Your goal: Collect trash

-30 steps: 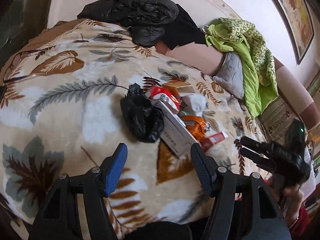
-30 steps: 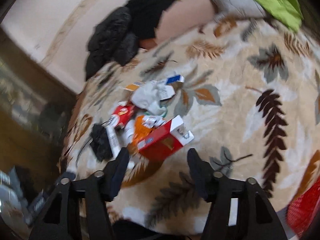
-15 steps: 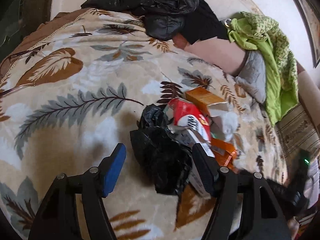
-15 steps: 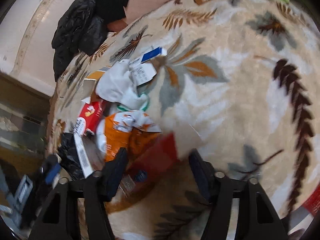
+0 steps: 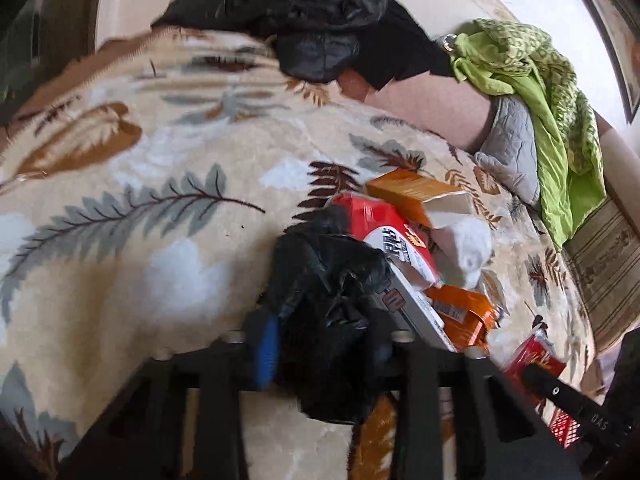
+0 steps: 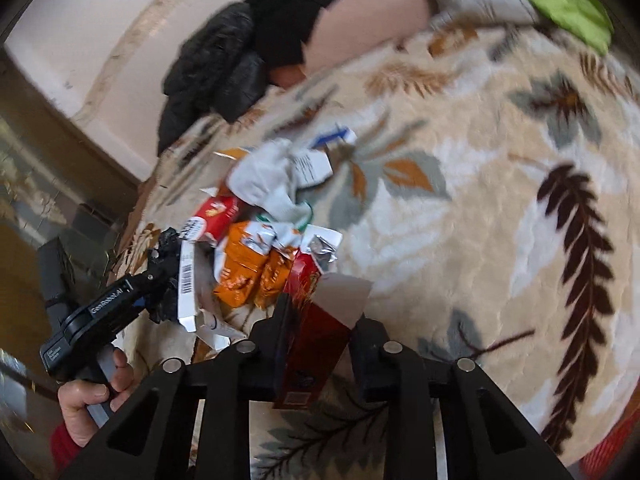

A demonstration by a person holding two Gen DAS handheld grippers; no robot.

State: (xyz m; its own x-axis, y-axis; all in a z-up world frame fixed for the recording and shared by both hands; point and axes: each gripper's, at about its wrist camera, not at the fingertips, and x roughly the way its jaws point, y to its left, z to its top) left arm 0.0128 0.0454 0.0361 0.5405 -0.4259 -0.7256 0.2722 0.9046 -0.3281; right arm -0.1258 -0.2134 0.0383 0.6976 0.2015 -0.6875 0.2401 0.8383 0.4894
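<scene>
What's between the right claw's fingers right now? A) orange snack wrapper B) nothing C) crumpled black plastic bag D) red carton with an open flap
D: in the right wrist view the right claw has just closed onto the red carton, both pads against its sides.

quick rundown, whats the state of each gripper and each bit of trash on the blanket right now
left hand-held gripper: jaws just closed, shut on the crumpled black plastic bag
right hand-held gripper: jaws just closed, shut on the dark red cardboard box, its end flap open
orange cardboard carton: lying flat, end open
orange foil wrappers: torn, crumpled
white paper wad: crumpled
leaf-print blanket: spread under it all
</scene>
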